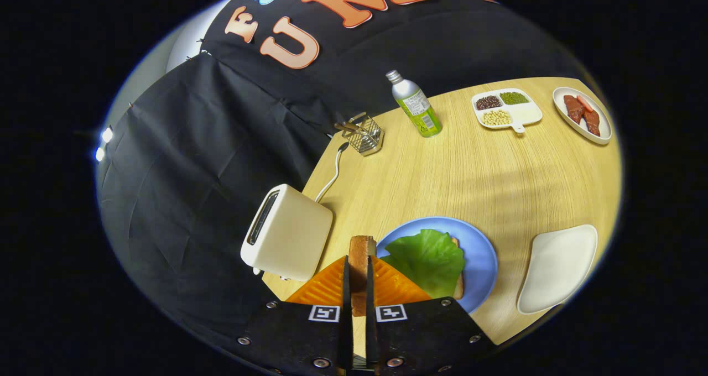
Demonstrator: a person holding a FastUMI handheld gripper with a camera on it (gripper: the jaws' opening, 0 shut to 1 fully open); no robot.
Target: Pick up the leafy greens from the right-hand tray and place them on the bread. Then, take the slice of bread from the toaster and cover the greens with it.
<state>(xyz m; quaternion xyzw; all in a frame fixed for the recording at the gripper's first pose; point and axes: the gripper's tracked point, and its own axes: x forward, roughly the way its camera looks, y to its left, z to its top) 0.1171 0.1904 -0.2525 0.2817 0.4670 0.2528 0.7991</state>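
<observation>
The slice of bread stands on edge between the two orange fingers of the gripper, whose jaws are drawn narrow and press on it from both sides, so it is held clear of the toaster just to the left. The leafy greens already lie on the lower bread, of which only a brown edge shows, on the blue plate just right of the fingers. By my reading the second step is in hand: the slice is out and has to go over the greens. That calls for a short carry to the right and a turn of the wrist to lay the slice flat before letting go; set down tilted, it could slide off the leaf. Nothing stands between slice and plate. The emptied white tray sits beyond the plate, and well apart on the wooden table are a bottle, a wire basket, a divided dish of beans and a dish of meat.
</observation>
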